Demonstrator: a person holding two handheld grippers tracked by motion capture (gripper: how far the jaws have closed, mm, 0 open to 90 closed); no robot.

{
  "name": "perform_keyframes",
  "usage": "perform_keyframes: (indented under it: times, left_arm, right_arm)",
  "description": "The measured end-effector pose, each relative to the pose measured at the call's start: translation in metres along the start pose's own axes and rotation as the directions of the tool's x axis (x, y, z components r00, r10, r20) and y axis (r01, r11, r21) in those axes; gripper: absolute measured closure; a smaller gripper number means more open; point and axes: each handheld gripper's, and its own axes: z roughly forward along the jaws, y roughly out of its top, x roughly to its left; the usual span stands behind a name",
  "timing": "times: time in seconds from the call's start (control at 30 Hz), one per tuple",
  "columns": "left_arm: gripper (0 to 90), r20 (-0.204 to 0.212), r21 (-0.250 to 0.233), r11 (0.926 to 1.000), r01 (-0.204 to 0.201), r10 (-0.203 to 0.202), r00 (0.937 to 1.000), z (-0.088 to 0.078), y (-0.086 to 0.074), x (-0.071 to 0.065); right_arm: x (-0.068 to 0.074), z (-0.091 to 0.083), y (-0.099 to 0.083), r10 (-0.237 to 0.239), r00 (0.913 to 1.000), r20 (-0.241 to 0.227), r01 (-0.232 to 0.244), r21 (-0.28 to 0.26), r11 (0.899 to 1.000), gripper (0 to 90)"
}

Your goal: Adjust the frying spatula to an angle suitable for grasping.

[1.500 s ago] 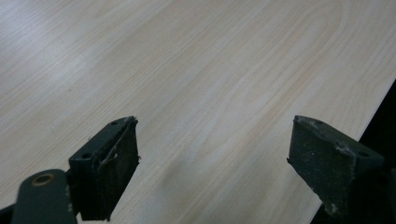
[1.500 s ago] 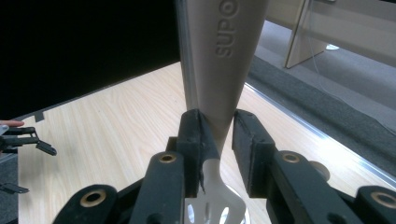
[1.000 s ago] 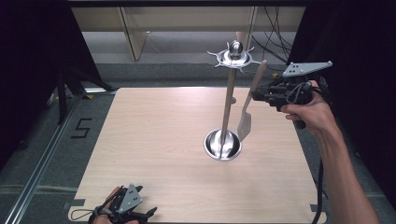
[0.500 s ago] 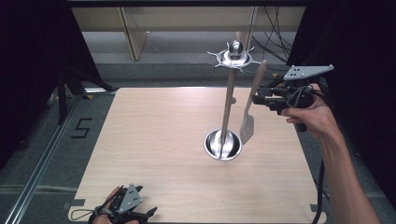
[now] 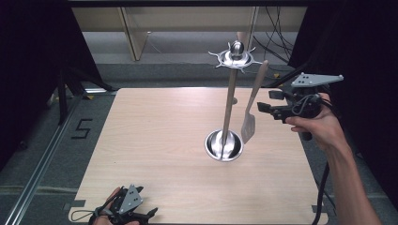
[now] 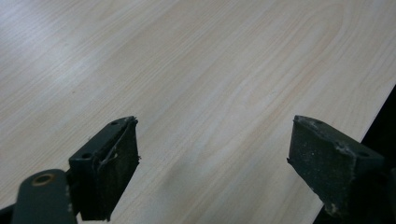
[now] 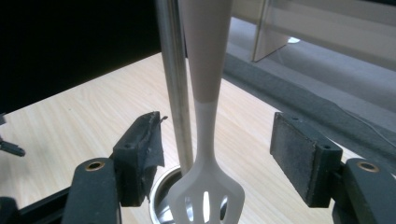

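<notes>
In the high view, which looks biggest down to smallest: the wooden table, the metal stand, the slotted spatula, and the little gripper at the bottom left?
1. Wooden table, by far the largest.
2. Metal stand, the tallest thing on it.
3. Slotted spatula, shorter than the stand.
4. Left gripper, smallest as it looks, though partly cut off by the picture's edge and nearer the camera.

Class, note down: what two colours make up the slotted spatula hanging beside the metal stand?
The spatula has a beige handle and a white slotted head, clearest in the right gripper view.

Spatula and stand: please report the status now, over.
Right gripper open, jaws just opened, off the spatula. Spatula hangs on the stand, blade near the stand's base. Left gripper open, low at table edge. Nothing in the way.
</notes>
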Motion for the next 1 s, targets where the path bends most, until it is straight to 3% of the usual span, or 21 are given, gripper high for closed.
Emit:
perform_keyframes:
  times: [0.13,0.17,0.23,0.4,0.5,0.77,0.87,0.97,1.0]
  left_arm:
    - [15.2,-0.003,-0.003,1.0,0.001,-0.001,1.0,0.0,0.0,0.0]
    - [15.2,-0.005,0.01,0.9998,-0.016,0.016,0.9999,-0.001,0.0,0.002]
    - [15.2,-0.003,-0.014,0.9999,0.003,-0.003,1.0,0.001,0.0,0.0]
    - [15.2,-0.004,0.007,0.9999,-0.015,0.015,0.9999,-0.001,0.0,0.002]
    - [15.2,-0.005,0.004,1.0,-0.008,0.008,1.0,-0.001,0.0,0.002]
    - [15.2,-0.004,0.007,0.9999,-0.014,0.014,0.9999,-0.001,0.0,0.002]
    - [15.2,-0.002,-0.005,1.0,0.002,-0.002,1.0,0.0,0.0,0.0]
    - [15.2,-0.006,-0.001,1.0,-0.002,0.002,1.0,-0.001,0.0,0.001]
    - [15.2,-0.005,0.012,0.9997,-0.023,0.023,0.9997,-0.002,0.001,0.002]
  right_arm:
    - [0.002,-0.005,-0.006,-0.001,0.9999,0.01,0.001,0.0,1.0,34.4]
    - [0.003,-0.006,-0.011,-0.004,0.9997,0.024,0.004,-0.012,1.0,34.1]
    - [0.003,-0.007,-0.014,-0.009,0.9998,0.019,0.008,0.01,1.0,34.0]
    - [0.006,-0.006,-0.024,-0.003,0.9995,0.031,0.003,0.014,1.0,33.3]
    - [0.012,-0.005,-0.036,-0.027,0.9988,0.041,0.026,0.02,0.999,31.8]
    - [0.019,0.0,-0.062,-0.019,0.9974,0.07,0.017,0.02,1.0,31.1]
    - [0.022,0.001,-0.067,-0.013,0.9972,0.074,0.012,0.011,1.0,31.1]
    - [0.022,0.0,-0.074,-0.026,0.9967,0.076,0.024,0.035,0.999,31.0]
    - [0.022,0.0,-0.074,-0.026,0.9967,0.076,0.024,0.035,0.999,31.0]
